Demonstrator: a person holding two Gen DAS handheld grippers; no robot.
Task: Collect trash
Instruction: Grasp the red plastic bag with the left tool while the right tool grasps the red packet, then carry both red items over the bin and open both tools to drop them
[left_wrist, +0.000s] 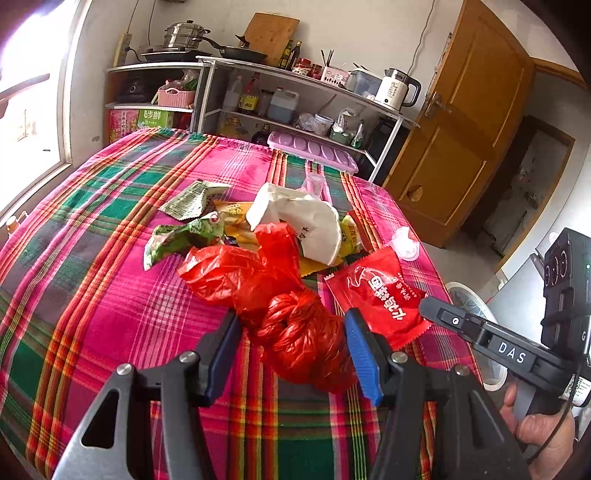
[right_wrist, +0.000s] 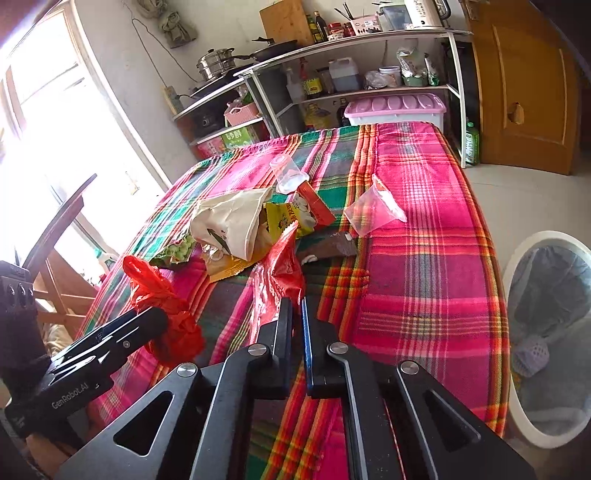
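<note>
A knotted red plastic bag (left_wrist: 236, 273) lies near the front of the plaid-covered table (left_wrist: 92, 295). My left gripper (left_wrist: 291, 325) is closed around its knotted end, blue pads pressing both sides. In the right wrist view the bag (right_wrist: 177, 325) bulges from the left gripper (right_wrist: 159, 317). My right gripper (right_wrist: 294, 306) is shut on the edge of a flat red snack wrapper (right_wrist: 282, 262), which stands up from its narrow jaws. From the left wrist view, the right gripper's tip (left_wrist: 428, 306) sits on that wrapper's (left_wrist: 380, 295) corner.
Behind lie a white paper bag (left_wrist: 306, 218), green wrappers (left_wrist: 184, 236), yellow packets (right_wrist: 291, 218) and two clear plastic cups (right_wrist: 373, 210). A white lined bin (right_wrist: 546, 332) stands on the floor off the table's right edge. A wooden chair (right_wrist: 55, 229) is at the left, shelves behind.
</note>
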